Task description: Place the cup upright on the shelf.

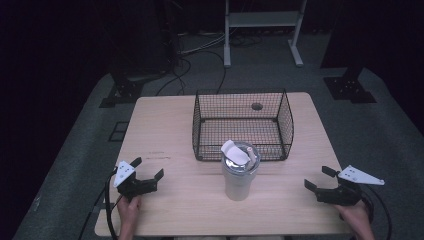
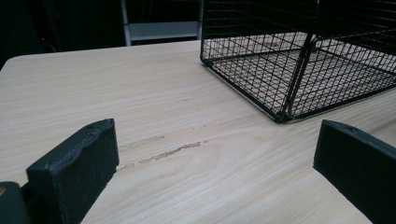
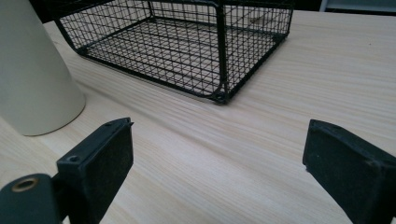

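Note:
A cream tumbler [image 1: 239, 172] with a clear lid and a raised white flip tab stands upright near the table's front centre, just in front of a black wire basket [image 1: 243, 125]. In the right gripper view the tumbler [image 3: 32, 74] is at the far left and the basket [image 3: 187, 46] ahead. My left gripper [image 1: 148, 168] rests open on the table at the front left, nothing between its jaws. My right gripper [image 1: 319, 177] rests open at the front right, also holding nothing. The basket [image 2: 299, 60] looks empty in the left gripper view.
The wooden table [image 1: 165, 125] has a round cable hole [image 1: 257, 106] beneath the basket's far side. Scratch marks [image 2: 163, 151] run across the wood ahead of my left gripper. A white frame [image 1: 262, 30] and cables lie on the floor beyond.

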Demonstrator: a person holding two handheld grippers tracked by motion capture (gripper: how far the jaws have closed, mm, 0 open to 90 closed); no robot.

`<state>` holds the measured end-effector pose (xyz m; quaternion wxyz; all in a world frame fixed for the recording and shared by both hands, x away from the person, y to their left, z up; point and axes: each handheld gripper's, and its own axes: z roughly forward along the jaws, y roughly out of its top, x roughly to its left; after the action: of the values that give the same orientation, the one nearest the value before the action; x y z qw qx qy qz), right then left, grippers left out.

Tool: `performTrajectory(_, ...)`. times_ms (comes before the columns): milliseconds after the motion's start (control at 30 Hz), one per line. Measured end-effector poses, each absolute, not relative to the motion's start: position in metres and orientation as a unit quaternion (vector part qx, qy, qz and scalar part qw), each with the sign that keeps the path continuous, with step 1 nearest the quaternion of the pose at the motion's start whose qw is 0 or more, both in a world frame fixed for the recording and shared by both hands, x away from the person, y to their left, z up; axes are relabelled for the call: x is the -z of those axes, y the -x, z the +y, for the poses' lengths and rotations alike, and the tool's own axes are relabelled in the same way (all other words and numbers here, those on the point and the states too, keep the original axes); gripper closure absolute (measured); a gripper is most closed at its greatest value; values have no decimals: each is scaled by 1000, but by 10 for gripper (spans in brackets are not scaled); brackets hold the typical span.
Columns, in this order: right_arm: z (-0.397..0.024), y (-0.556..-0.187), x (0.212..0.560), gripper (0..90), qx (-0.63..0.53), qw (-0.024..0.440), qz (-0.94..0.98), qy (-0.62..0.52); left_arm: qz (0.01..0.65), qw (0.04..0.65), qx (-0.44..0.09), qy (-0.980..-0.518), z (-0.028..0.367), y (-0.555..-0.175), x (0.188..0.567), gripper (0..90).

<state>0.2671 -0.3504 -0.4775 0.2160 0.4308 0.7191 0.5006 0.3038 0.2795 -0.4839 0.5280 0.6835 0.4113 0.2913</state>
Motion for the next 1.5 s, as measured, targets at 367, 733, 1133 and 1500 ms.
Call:
performTrajectory(367,-334,-265,464,81,-498,219,739,-398,409,528,-292,-685,279,-303,484,0)
performTrajectory(733,-312,-270,447,81,-494,216,763,-357,410,528,-292,-684,279,-303,484,0)
performTrajectory(1133,-293,-270,434,81,-497,209,780,-319,410,528,-292,-684,279,-303,484,0)
performTrajectory(1500,-281,-267,427,81,-498,201,790,-297,410,528,-292,-684,279,-303,484,0)
